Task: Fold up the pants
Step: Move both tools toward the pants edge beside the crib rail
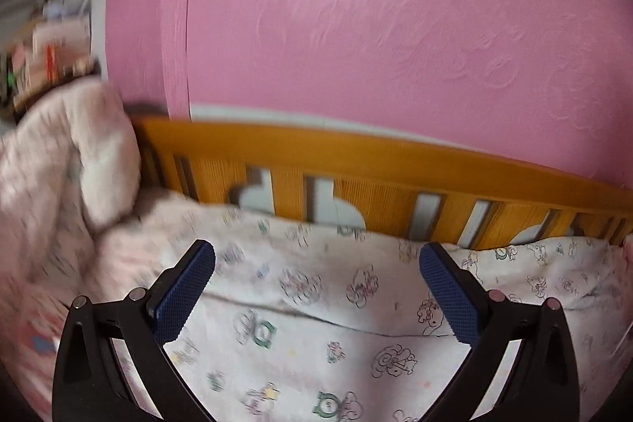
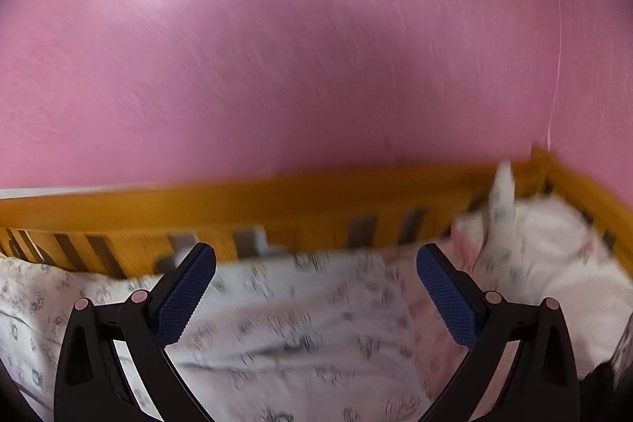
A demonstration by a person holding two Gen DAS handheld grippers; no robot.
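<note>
With pants unseen, left gripper (image 1: 316, 256), right gripper (image 2: 315, 256) agape.

you have the bed's printed sheet (image 1: 336, 323) spread below both grippers, running back to the slatted rail (image 1: 356, 161) along the bed's far edge. the wall (image 1: 395, 26) stands behind that rail. at the bed's left end a bunched blanket (image 1: 59, 165) lies piled, with a cluttered shelf (image 1: 43, 42) behind it. at the right far corner, where two rails meet, pillows (image 2: 554, 236) lie heaped
</note>
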